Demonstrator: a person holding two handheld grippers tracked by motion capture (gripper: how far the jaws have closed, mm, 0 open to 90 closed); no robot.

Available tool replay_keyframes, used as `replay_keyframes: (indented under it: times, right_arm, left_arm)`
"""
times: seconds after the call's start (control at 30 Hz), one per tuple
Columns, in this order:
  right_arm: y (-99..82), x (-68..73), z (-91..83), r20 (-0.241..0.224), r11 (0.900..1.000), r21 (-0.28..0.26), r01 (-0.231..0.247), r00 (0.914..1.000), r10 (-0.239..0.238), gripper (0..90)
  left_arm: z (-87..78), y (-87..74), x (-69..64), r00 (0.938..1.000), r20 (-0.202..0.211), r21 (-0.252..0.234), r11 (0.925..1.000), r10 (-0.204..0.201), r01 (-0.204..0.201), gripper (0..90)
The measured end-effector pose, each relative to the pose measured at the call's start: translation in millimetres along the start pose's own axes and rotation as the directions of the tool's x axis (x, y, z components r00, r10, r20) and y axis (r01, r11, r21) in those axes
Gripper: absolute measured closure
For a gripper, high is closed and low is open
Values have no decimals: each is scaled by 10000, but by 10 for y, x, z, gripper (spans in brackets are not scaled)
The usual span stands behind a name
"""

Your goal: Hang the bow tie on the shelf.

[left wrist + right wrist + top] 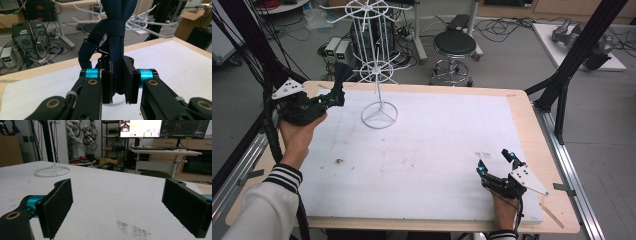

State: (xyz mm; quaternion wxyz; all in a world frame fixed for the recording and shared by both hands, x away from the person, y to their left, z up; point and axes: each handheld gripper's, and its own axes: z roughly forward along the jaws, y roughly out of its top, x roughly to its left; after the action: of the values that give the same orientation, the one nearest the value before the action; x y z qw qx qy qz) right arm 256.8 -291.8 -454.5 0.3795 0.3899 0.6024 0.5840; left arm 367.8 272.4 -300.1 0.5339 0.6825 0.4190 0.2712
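Clamped in the left claw (119,85), a dark blue strap (117,47) rises between its pads.

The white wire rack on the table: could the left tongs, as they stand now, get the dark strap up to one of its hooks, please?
Probably yes: the left tongs, shut on the dark strap, are close beside the white wire rack, nothing between them.

A wooden desk (532,117) carries a white foam sheet (437,150) that covers nearly all of its top, leaving a bare rim of wood. On the sheet, near the far left corner, stands a white wire rack (379,75) on a ring base. Dark specks (338,161) mark the sheet.
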Motion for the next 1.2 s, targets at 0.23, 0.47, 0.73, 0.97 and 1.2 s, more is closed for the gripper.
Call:
replay_keyframes:
  times: [0.23, 0.47, 0.73, 0.97, 1.2]
  right_arm:
    - [0, -1, 0, -10, 10000, -4, -13, 10000, 13, 90]
    - [0, -2, 0, -7, 10000, -8, -11, 10000, 11, 90]
    - [0, 0, -2, 4, 10000, 16, -42, 10000, 42, 90]
    - [-1, 1, -1, -22, 10000, 12, -67, 10000, 67, 90]
    - [-1, 2, -3, -18, 10000, 32, -84, 10000, 84, 90]
  left_arm:
    - [16, 56, -44, 10000, 16, -92, 9999, 78, -77, 790]
    - [76, 82, -101, 9999, 62, -70, 9998, 160, -160, 790]
    - [146, 93, -164, 9996, 82, -21, 9996, 264, -264, 790]
    - [224, 74, -227, 9993, 175, 98, 9994, 343, -345, 790]
    - [337, 25, -284, 9989, 246, 276, 9988, 391, -397, 790]
